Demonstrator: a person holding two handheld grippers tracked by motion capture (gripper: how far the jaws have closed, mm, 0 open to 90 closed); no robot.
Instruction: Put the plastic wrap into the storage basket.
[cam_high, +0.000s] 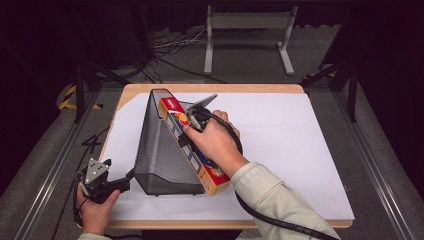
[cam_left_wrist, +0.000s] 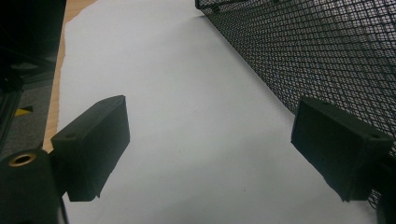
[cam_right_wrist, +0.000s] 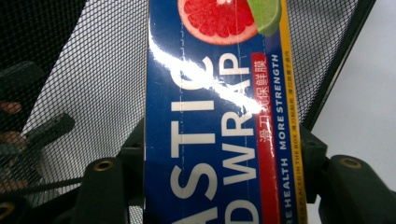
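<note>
A long blue plastic-wrap box (cam_high: 192, 146) (cam_right_wrist: 219, 116) with a red end and fruit pictures leans along the right side of a black wire-mesh basket (cam_high: 160, 150) (cam_right_wrist: 93, 70) that lies tipped on the white sheet. My right gripper (cam_high: 192, 122) (cam_right_wrist: 219, 158) is shut on the box, a jaw on each long side. My left gripper (cam_high: 131, 175) (cam_left_wrist: 210, 154) rests on the sheet at the basket's near left corner, open, nothing between its jaws; the mesh wall (cam_left_wrist: 317, 56) stands just beside its right jaw.
A white sheet (cam_high: 290, 140) covers most of the wooden table (cam_high: 210, 88). Beyond the far edge stands a grey metal stand (cam_high: 247, 35) with cables on the floor. Dark frame rails (cam_high: 55, 165) run along both sides of the table.
</note>
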